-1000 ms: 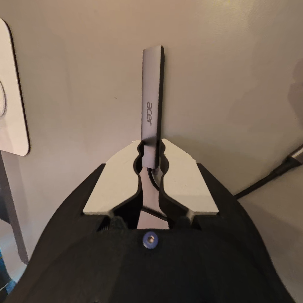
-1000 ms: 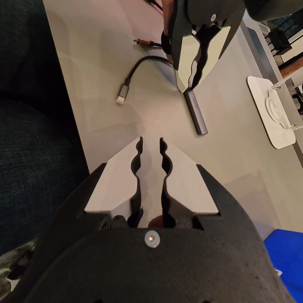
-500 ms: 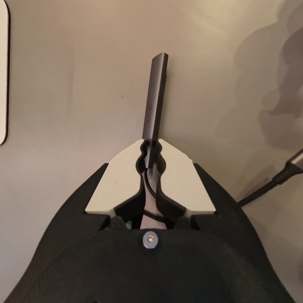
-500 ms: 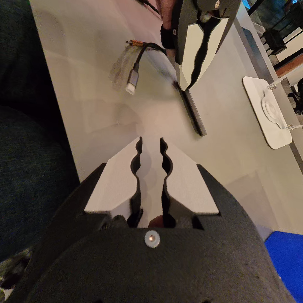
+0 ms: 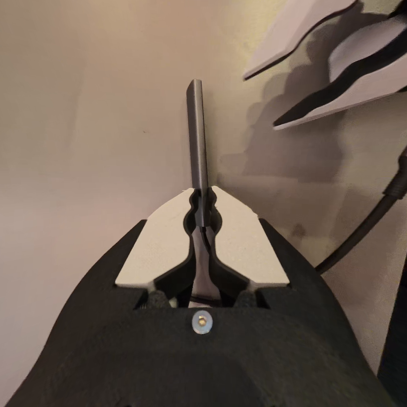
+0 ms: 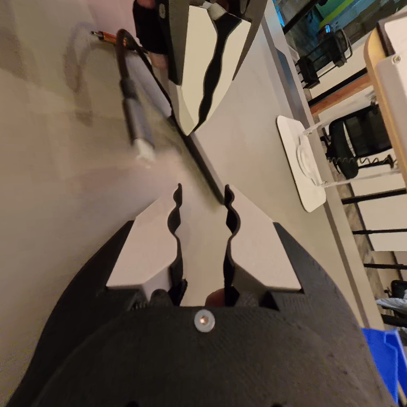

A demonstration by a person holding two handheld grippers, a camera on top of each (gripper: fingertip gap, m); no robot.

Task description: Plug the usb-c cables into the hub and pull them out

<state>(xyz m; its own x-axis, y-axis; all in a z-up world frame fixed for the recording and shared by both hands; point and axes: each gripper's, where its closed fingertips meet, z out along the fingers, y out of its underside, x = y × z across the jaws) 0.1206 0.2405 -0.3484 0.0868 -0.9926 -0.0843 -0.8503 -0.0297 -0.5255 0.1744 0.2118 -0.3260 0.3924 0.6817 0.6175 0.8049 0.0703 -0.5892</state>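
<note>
The hub is a thin dark grey bar, turned on its narrow edge above the pale table. My left gripper is shut on its near end, where a thin black cable leaves it. In the right wrist view the hub runs from the left gripper down towards my right gripper, which is open and empty, its tips just short of the hub's free end. The right gripper shows at the top right of the left wrist view. A grey USB-C plug on a black cable hangs left of the hub, blurred.
A second cable end with an orange plug lies on the table at the far left. A white pad with a clear stand sits near the table's right edge. A blue object is at the bottom right. A thick black cable curves along the right. Left tips to right tips: about 7 cm. Between my right fingertips and the blue object there is roughly 25 cm.
The left gripper has closed on the hub and turned it onto its edge. The right gripper has moved in close to the hub's free end and opened wider. The grey plug has swung nearer.
</note>
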